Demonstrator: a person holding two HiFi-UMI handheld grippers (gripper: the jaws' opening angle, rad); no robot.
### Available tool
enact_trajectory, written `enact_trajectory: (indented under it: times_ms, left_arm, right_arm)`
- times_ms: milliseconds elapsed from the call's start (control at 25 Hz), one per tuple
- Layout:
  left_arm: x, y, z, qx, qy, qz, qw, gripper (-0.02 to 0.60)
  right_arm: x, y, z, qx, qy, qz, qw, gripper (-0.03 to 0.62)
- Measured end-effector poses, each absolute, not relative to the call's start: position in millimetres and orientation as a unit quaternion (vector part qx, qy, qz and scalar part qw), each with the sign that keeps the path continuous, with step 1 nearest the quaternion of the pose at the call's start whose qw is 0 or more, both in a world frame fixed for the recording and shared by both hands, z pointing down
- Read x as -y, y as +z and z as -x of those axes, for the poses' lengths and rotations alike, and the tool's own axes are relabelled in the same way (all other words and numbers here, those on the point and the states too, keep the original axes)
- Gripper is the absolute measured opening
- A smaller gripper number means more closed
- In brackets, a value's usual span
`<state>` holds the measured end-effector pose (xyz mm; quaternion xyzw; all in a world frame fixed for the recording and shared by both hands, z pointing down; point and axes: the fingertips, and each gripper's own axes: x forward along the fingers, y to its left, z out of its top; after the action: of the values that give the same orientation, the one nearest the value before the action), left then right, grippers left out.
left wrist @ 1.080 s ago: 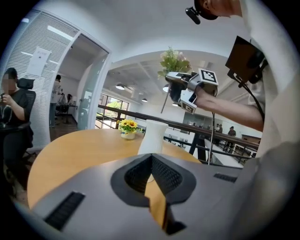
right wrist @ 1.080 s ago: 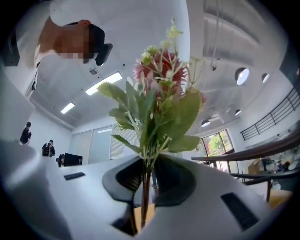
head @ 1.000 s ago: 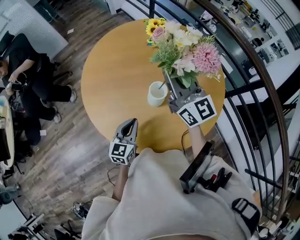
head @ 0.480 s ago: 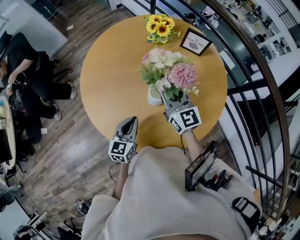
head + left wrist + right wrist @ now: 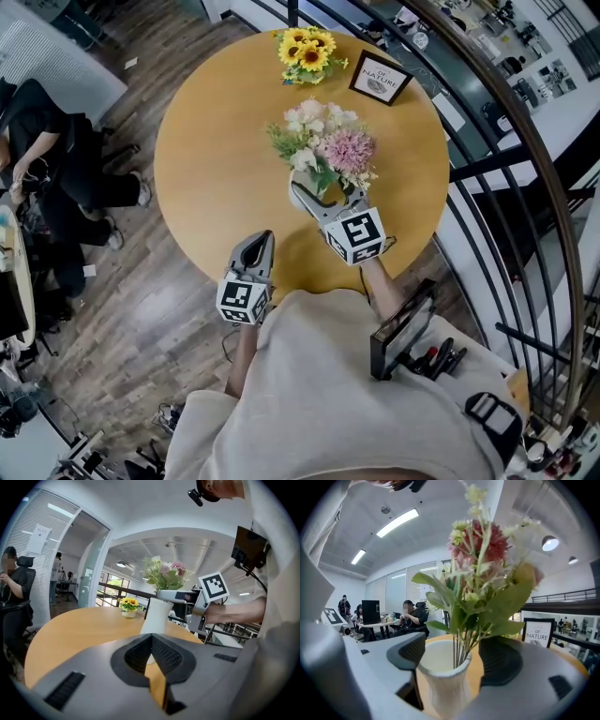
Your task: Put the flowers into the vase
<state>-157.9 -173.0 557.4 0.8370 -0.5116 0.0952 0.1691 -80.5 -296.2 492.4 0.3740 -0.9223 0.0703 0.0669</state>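
From the head view, we see the round wooden counter (image 5: 211, 178) with the flowers (image 5: 323, 150), a bunch of pink and white blooms with green leaves, standing a little right of its middle. Our right claw (image 5: 326, 195) reaches in from the near edge, one jaw on each side of the bunch's base. Our left claw (image 5: 263, 244) hovers over the near edge, well apart from the flowers. A small pot of sunflowers (image 5: 305, 52) sits at the far edge, with a framed sign (image 5: 380, 79) just beside it to the right. A seated person (image 5: 56, 159) is on the floor level off the counter's left side.

In the left claw view, our jaws are closed tip to tip with nothing between them. Beyond them the white vase (image 5: 154, 616) stands upright on the counter with the flowers rising from its mouth. The right claw sits level with the vase's rim.

In the right claw view, our jaws stand apart and have just been opening. The vase rises between them, its rim level with the dark pads (image 5: 501, 660). The green stems run straight down into its mouth, and neither pad pinches them. We see bare counter between the vase and the right-hand pad. On the other side we cannot tell whether pad and rim touch.
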Motion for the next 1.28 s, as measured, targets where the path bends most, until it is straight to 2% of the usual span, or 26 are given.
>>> enact_trajectory:
  times_ms: [240, 360, 560, 1000, 1280]
  left_arm:
    - [171.7, 558.6, 156.2, 0.510, 0.094, -0.838, 0.169, 0.006]
    - [172.3, 557.0, 154.5, 0.508, 0.093, -0.840, 0.167, 0.006]
    - [174.3, 555.6, 149.8, 0.501, 0.093, -0.845, 0.164, 0.006]
    - [170.0, 553.9, 136.1, 0.489, 0.094, -0.852, 0.159, 0.006]
    - [172.1, 554.4, 133.0, 0.488, 0.095, -0.854, 0.156, 0.006]
  right_arm:
    - [293.3, 494.3, 84.3, 0.925, 0.066, -0.367, 0.069, 0.437]
    - [290.1, 492.1, 85.1, 0.929, 0.084, -0.356, 0.059, 0.458]
    - [283.8, 507.3, 81.7, 0.926, 0.135, -0.345, 0.071, 0.459]
    - [261.4, 564.0, 71.5, 0.914, 0.167, -0.333, 0.161, 0.459]
    - [251.6, 581.6, 64.6, 0.912, 0.184, -0.318, 0.183, 0.456]
